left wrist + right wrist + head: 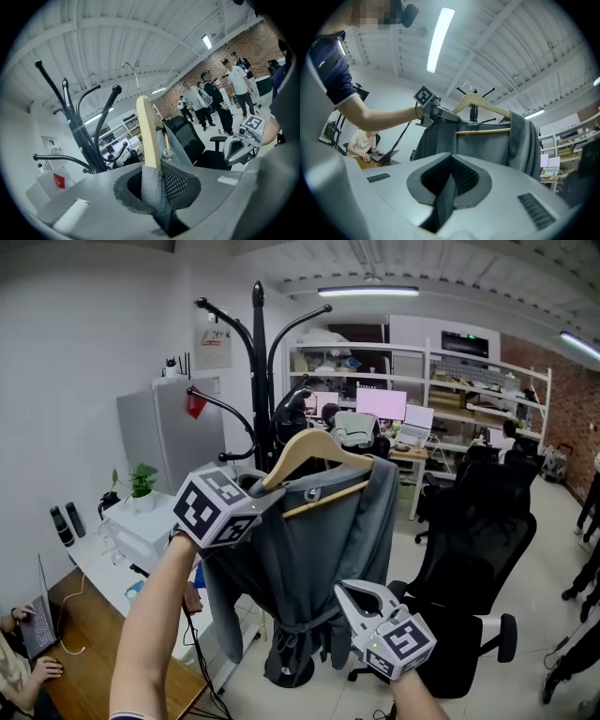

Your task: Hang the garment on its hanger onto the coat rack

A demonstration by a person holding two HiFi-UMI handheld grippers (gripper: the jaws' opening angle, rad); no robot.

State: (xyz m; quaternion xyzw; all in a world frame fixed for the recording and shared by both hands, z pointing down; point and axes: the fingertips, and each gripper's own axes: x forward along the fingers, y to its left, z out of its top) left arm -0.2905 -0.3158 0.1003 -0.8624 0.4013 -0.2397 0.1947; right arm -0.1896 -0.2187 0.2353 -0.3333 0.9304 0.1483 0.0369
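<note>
The pale floor (pixel 534 634) carries the coat rack (pixel 259 362) on its round dark base, with a black office chair (pixel 483 549) just to its right. At the near left, a wooden desk (pixel 94 662) holds an open laptop (pixel 36 629). Beyond it, a white counter (pixel 94 563) bears 2 dark bottles (pixel 62 527) and a white box (pixel 141 521) topped by a potted plant (pixel 141 481).

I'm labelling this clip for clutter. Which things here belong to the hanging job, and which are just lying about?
Job in hand:
wooden hanger
grey garment draped on it
black coat rack
left claw, shut on the hanger's end

Lying about:
black office chair
pink monitor
potted plant
laptop
</note>
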